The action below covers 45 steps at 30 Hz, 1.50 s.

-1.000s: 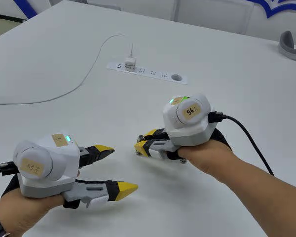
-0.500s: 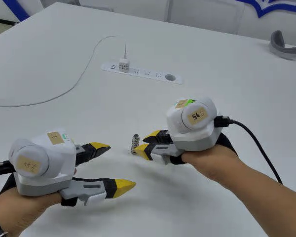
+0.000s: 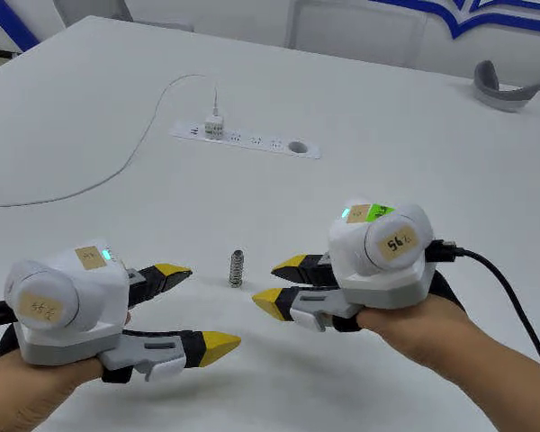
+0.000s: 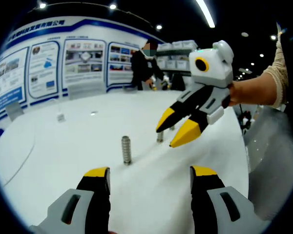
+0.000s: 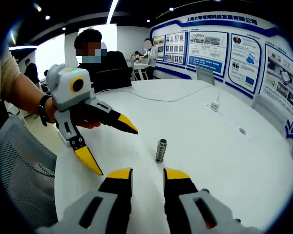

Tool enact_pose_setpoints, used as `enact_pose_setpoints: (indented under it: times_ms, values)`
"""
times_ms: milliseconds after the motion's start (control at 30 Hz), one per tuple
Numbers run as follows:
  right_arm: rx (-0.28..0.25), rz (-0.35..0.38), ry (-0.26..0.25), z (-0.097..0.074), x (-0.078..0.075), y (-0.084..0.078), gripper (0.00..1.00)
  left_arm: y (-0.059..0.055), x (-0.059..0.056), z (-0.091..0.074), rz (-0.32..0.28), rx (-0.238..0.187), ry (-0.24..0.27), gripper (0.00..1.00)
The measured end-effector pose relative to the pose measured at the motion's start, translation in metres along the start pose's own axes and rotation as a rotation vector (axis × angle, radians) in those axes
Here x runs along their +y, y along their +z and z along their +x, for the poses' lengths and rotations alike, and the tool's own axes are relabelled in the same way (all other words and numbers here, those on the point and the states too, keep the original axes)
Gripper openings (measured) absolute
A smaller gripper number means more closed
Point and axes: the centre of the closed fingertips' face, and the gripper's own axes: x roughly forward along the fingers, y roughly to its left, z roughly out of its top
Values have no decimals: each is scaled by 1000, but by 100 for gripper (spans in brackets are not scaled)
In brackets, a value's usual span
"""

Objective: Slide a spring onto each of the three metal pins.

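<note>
A small metal spring (image 3: 237,268) stands upright on a pin on the white table (image 3: 387,153), between the two grippers. My right gripper (image 3: 276,283) is just right of it, open with a narrow gap and nothing in its jaws. My left gripper (image 3: 198,306) is at the lower left, open wide and empty. In the left gripper view the spring (image 4: 126,149) is ahead of the left gripper (image 4: 150,173), with a second short metal post (image 4: 159,136) beyond it under the right gripper (image 4: 178,129). In the right gripper view the spring (image 5: 160,150) stands just past the right gripper (image 5: 147,174); the left gripper (image 5: 112,147) reaches in from the left.
A white power strip (image 3: 245,140) with a plug and a cable (image 3: 117,166) lies farther back on the table. A grey curved object (image 3: 499,88) rests at the far right. People (image 5: 95,53) are beyond the table's far side.
My right gripper has drawn back to the right, away from the pin, and the spring now stands alone on it. The left gripper has kept its place; the head camera shifted.
</note>
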Motion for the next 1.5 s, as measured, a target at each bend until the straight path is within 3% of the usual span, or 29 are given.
enact_pose_setpoints:
  times_ms: [367, 933, 1133, 1500]
  values:
    - [-9, 31, -31, -27, -2, -17, 28, 1, -3, 0, 11, 6, -10, 71]
    - [51, 45, -110, -68, -27, -56, 33, -1, -8, 2, 2, 12, -21, 76]
    - [47, 64, -147, -82, -38, -67, 36, -1, -11, 3, 2, 14, -28, 77]
    - [25, 76, -177, -100, -59, -85, 50, 0, -11, 3, 3, 19, -29, 79]
